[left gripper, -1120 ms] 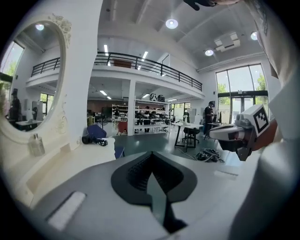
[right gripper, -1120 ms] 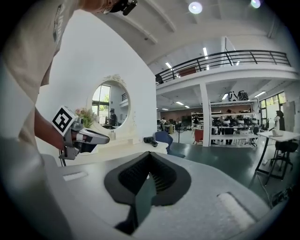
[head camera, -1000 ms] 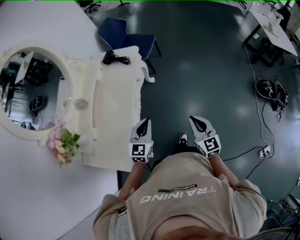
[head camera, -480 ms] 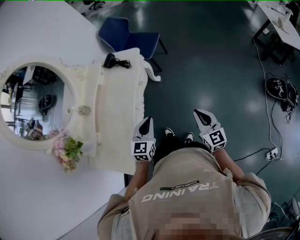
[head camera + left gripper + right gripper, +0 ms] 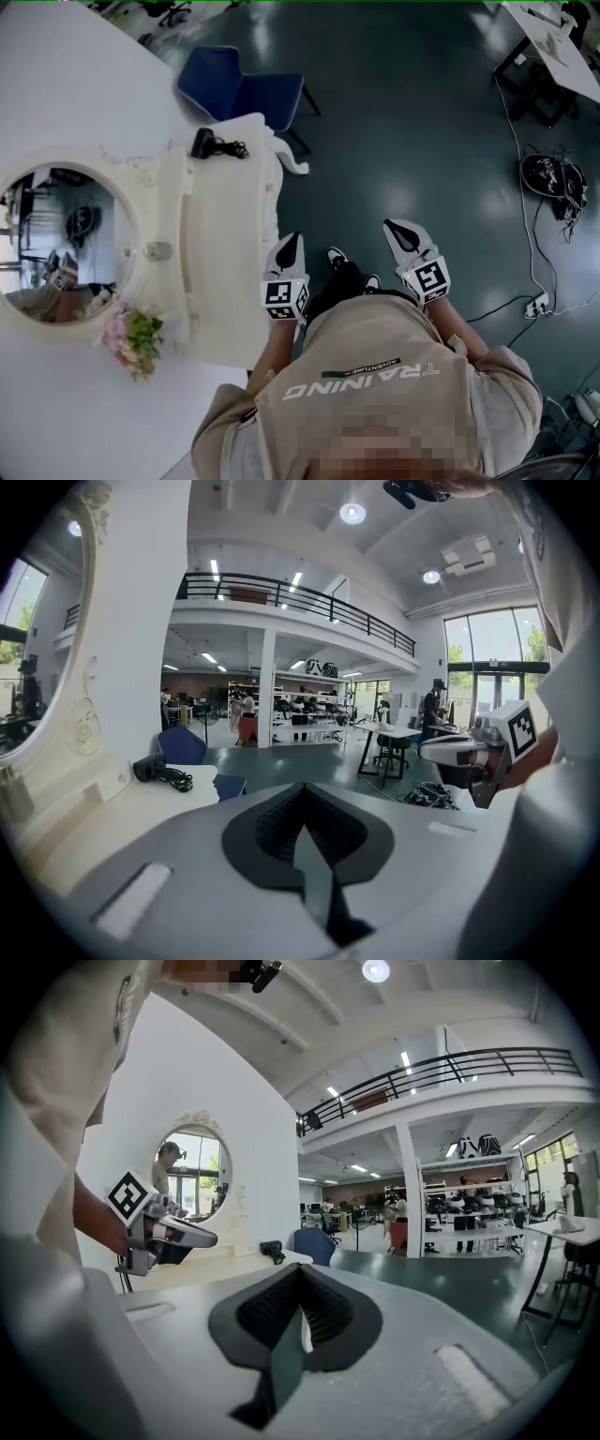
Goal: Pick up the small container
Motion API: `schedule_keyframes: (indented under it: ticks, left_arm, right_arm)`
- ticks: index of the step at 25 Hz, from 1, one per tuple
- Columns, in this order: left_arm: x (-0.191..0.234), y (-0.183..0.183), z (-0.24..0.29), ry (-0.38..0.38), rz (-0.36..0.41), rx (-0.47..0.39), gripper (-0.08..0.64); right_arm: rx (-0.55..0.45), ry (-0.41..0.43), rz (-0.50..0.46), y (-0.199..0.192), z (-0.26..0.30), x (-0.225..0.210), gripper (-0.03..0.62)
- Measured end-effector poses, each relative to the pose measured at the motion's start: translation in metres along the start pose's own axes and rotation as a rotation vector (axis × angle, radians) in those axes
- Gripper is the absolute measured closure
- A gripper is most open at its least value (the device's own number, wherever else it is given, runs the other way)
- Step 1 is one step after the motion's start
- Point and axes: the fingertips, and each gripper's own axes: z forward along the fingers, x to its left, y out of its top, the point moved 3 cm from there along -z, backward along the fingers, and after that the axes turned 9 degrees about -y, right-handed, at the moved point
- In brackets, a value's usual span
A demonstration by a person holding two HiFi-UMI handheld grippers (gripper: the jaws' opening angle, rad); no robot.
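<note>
A small round pale container (image 5: 157,250) stands on the white dressing table (image 5: 225,244), close to the round mirror (image 5: 61,239). My left gripper (image 5: 291,246) hangs over the table's right edge, shut and empty, well right of the container. In the left gripper view its jaws (image 5: 302,817) meet with nothing between them. My right gripper (image 5: 398,232) is over the dark floor, farther right, also shut and empty (image 5: 298,1312). Each gripper shows in the other's view, the left one (image 5: 202,1237) and the right one (image 5: 431,752).
A black hair dryer with its cord (image 5: 204,142) lies at the table's far end. Pink flowers (image 5: 131,333) sit by the mirror's near side. A blue chair (image 5: 239,89) stands beyond the table. Cables (image 5: 548,178) and a power strip (image 5: 534,302) lie on the floor at right.
The person has stepped forward along the table, so table and hair dryer sit lower in the head view. Both grippers went with the body, still shut and level.
</note>
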Motion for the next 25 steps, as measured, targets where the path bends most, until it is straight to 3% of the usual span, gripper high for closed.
schedule_keyframes:
  ticks: [11,15,18,25]
  left_arm:
    - [0.065,0.032,0.045,-0.017,-0.050,-0.062,0.545]
    - [0.088,0.028,0.047,-0.014,-0.058,-0.081,0.545]
    - [0.109,0.024,0.044,0.014,-0.083,-0.089,0.545]
    - [0.163,0.025,0.012,0.155,-0.135,-0.109,0.545]
  right_arm:
    - [-0.035,-0.050,-0.087,0.051,0.079,-0.021,0.589]
    - [-0.043,0.008,-0.138,0.059,0.109,0.000,0.589]
    - [-0.038,0.042,-0.103,0.061,0.136,0.012,0.589]
    - [-0.050,0.202,-0.128,0.079,0.199,0.055,0.589]
